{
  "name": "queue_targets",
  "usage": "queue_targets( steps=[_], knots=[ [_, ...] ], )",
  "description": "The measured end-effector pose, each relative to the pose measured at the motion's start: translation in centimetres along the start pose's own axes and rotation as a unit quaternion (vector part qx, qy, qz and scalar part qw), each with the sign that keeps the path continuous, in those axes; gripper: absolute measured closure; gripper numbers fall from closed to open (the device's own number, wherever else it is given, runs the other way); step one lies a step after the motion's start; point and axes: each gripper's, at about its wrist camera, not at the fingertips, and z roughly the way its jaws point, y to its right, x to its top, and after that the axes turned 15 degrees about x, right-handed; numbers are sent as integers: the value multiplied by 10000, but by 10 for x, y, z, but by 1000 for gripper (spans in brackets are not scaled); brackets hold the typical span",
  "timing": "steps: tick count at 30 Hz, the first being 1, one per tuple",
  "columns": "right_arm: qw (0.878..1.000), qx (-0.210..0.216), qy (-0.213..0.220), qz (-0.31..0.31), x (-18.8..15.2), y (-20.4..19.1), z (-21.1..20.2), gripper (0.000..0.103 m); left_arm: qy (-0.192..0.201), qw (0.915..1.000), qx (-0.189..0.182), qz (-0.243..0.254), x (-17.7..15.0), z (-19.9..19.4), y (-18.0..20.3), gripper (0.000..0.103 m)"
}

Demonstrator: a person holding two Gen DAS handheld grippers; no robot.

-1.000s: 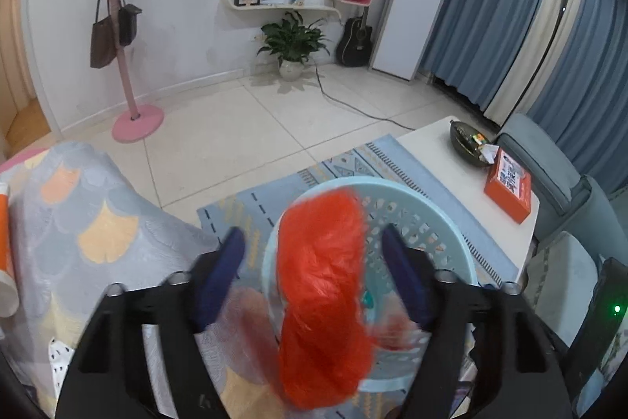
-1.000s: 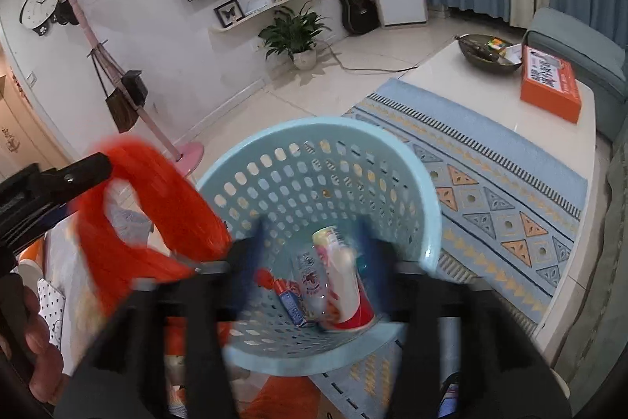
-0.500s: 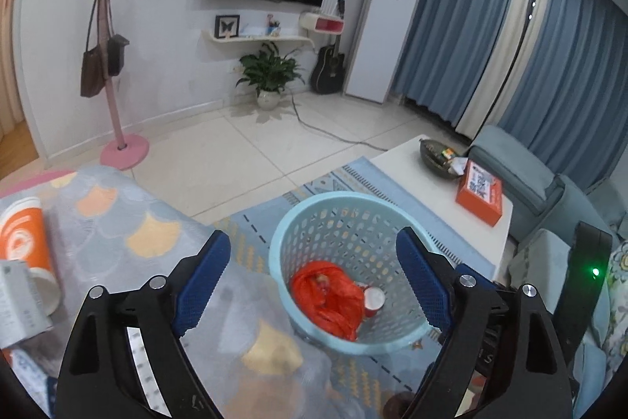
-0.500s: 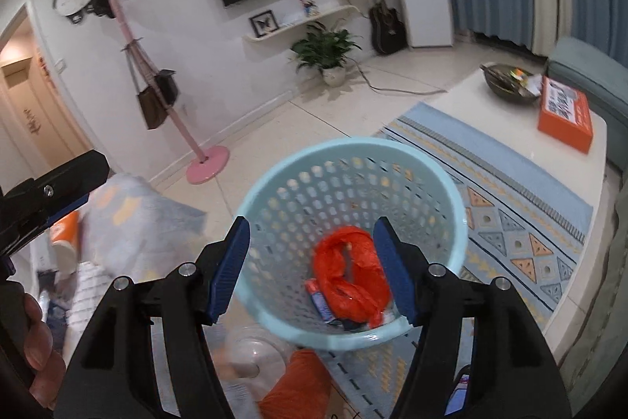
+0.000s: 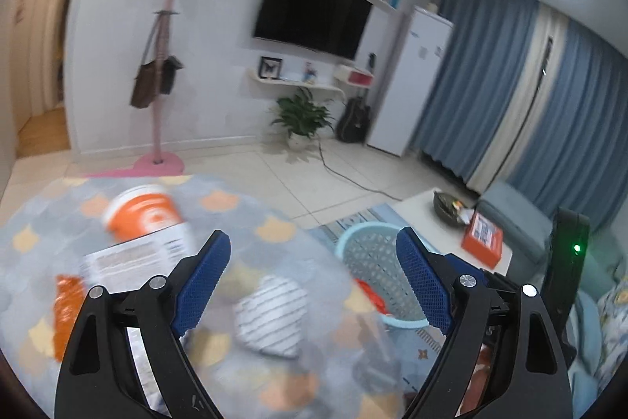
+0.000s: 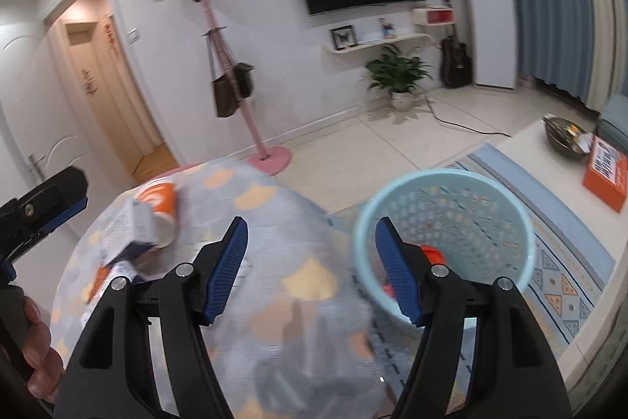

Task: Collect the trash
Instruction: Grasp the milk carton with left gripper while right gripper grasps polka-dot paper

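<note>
Both empty, wide-open tools (image 5: 310, 277) (image 6: 310, 271) have been swung from the basket (image 6: 443, 242) toward the light, crushable orange cup (image 5: 143, 216) at ten o'clock, best pinched across its rim.

Basket (image 6: 443, 222) contents mostly hidden; table (image 5: 274, 230) items blurred.

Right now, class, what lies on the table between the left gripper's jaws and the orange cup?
In the left wrist view, a white printed box lies between the left gripper and the orange cup.
</note>
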Motion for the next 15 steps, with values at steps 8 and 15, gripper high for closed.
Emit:
queue_targets(
  steps=[8, 15],
  knots=[
    [9987, 183, -424, -205, -14, -47, 38, 34, -143, 9962, 828, -248, -27, -14, -83, 19],
    [9945, 188, -1031, -4, -34, -60, 78, 34, -1000, 9917, 770, -247, -56, 13, -119, 19]
  ],
)
